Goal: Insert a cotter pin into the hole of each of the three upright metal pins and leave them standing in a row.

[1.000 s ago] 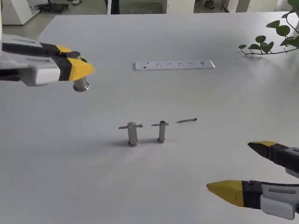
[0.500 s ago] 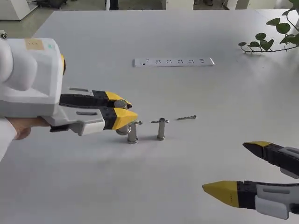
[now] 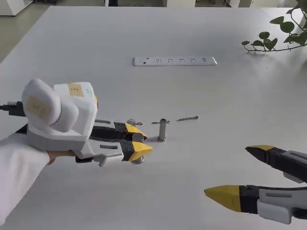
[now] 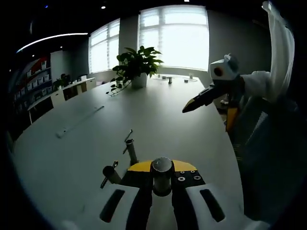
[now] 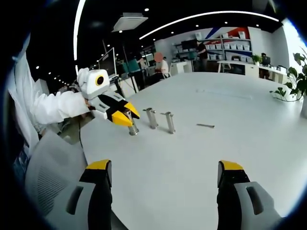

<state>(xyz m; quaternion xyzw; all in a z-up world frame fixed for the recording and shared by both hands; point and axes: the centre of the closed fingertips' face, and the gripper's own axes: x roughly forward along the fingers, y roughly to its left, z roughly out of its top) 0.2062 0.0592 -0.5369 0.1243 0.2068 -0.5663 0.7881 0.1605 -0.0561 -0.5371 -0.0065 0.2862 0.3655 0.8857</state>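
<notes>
Metal pin [image 4: 162, 175] stands upright in the left gripper [image 3: 146, 143], whose jaws are clamped on it. In the head view it is at about 7 o'clock from the two standing pins [image 3: 162, 130], each with a cotter pin through it. A loose cotter pin [image 3: 187, 118] lies at 2 o'clock from them, and the right gripper [image 3: 226, 170], at 4 o'clock, has its jaws wide apart and empty.

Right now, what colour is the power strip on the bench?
White. The power strip shows best in the head view.
</notes>
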